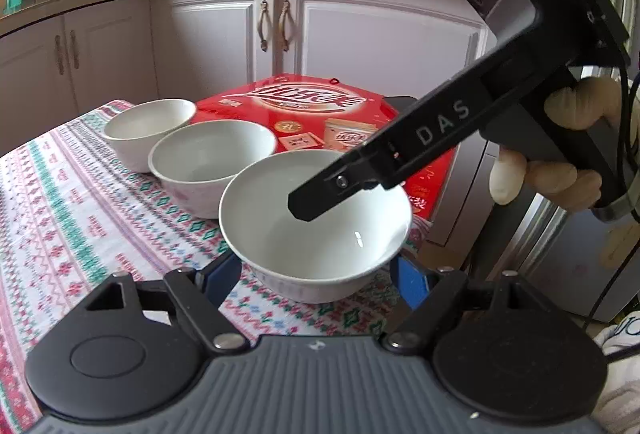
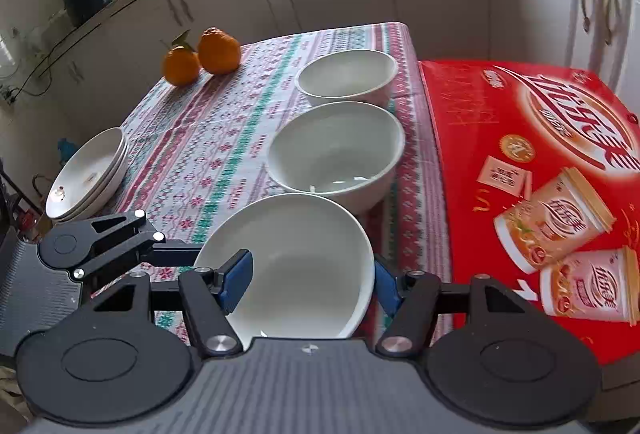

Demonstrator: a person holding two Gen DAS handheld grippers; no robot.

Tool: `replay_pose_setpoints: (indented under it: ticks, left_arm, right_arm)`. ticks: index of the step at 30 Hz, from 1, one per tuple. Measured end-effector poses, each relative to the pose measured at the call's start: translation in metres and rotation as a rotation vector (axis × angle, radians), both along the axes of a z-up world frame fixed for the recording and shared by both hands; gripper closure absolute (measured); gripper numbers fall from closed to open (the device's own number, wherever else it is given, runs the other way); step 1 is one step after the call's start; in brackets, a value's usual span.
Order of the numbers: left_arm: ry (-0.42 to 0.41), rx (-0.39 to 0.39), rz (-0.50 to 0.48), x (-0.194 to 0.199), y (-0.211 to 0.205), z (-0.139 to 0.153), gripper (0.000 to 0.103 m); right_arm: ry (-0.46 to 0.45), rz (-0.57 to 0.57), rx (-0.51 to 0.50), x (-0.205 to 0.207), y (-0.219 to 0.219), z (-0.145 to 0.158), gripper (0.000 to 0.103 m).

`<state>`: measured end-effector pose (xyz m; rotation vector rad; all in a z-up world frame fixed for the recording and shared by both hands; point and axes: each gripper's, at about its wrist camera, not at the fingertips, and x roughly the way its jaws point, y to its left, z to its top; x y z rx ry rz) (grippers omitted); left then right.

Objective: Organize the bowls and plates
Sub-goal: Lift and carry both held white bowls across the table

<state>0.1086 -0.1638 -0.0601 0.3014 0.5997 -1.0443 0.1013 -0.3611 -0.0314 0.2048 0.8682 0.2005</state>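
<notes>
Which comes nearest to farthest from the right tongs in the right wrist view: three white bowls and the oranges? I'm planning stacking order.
1. Nearest white ceramic bowl, between the tongs.
2. Middle white bowl, behind it.
3. Far white bowl, by the edge.
4. Two oranges, far left.

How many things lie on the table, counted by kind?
Bowls: 3
Plates: 3, in one stack, as far as the rims show
Oranges: 2
Red box: 1
Total: 9
</notes>
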Motion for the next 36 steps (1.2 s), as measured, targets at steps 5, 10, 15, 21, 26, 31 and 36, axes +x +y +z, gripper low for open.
replay_pose_setpoints:
  ticks: [5, 10, 15, 21, 26, 31, 36]
  left_arm:
    - [-0.013, 0.015, 0.034, 0.003, 0.018, 0.006, 0.022]
    - [-0.021, 0.025, 0.084, 0.008, 0.04, 0.011, 0.022]
    - [-0.026, 0.029, 0.131, 0.013, 0.063, 0.014, 0.022]
    - [-0.024, 0.032, 0.183, 0.021, 0.085, 0.012, 0.022]
    - [-0.014, 0.032, 0.212, 0.028, 0.101, 0.01, 0.022]
    - [-0.011, 0.036, 0.232, 0.033, 0.111, 0.007, 0.022]
    - [-0.006, 0.038, 0.245, 0.038, 0.116, 0.005, 0.022]
  right_arm:
    - [-0.009, 0.04, 0.011, 0.009, 0.018, 0.002, 0.034]
    - [-0.018, 0.089, 0.017, 0.021, 0.041, 0.004, 0.034]
    - [-0.021, 0.132, 0.028, 0.036, 0.063, 0.004, 0.034]
    - [-0.025, 0.182, 0.016, 0.052, 0.09, 0.004, 0.034]
    - [-0.022, 0.211, 0.011, 0.064, 0.108, 0.002, 0.034]
    - [-0.016, 0.224, 0.01, 0.074, 0.12, 0.0, 0.034]
    - [-0.016, 0.232, 0.006, 0.081, 0.127, -0.003, 0.034]
